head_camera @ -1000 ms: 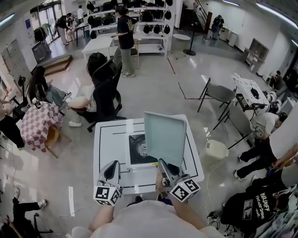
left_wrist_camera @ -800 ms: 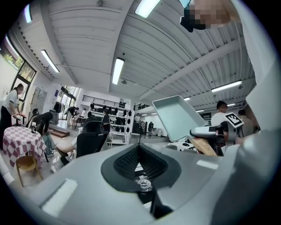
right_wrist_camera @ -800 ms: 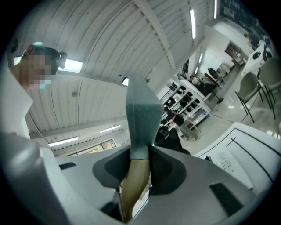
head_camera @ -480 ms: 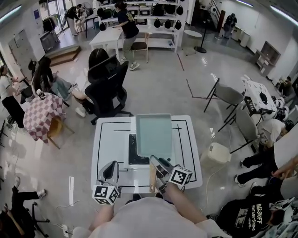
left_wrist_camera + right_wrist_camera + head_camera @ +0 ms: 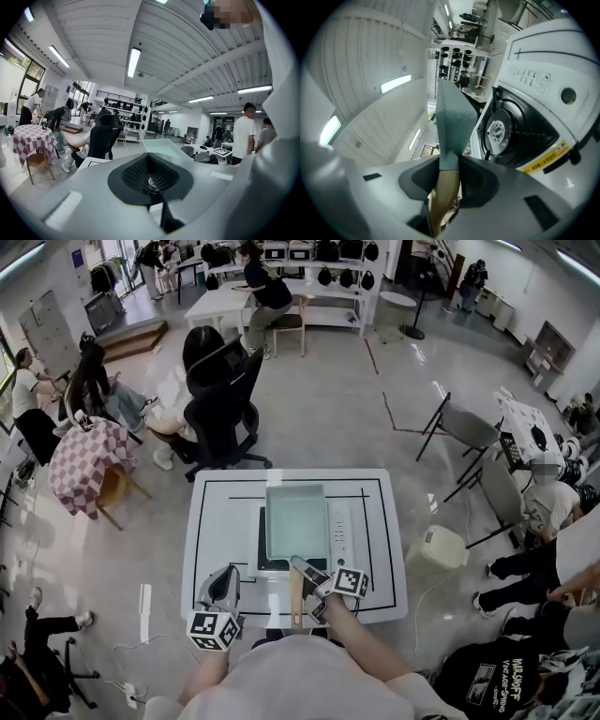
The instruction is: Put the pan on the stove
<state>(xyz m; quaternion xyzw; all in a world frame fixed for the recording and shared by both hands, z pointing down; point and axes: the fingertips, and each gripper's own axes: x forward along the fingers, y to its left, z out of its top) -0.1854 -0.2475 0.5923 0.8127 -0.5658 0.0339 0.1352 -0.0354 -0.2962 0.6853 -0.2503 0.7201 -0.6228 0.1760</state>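
On the table [image 5: 214, 521], dead centre, sits the stove [image 5: 340, 532]. Over it is the pan [image 5: 295, 519], its handle [image 5: 296, 600] toward 6 o'clock, clamped in the right gripper [image 5: 306, 574]. At 7 o'clock the left gripper [image 5: 223, 583] hovers, jaws together, empty.

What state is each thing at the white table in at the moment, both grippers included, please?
White portable gas stove: on the white table, no flame visible.
Pale green square pan with wooden handle: held roughly level over the stove, seemingly not yet set down.
Right gripper: jaws shut on the pan's handle.
Left gripper: jaws together, empty.
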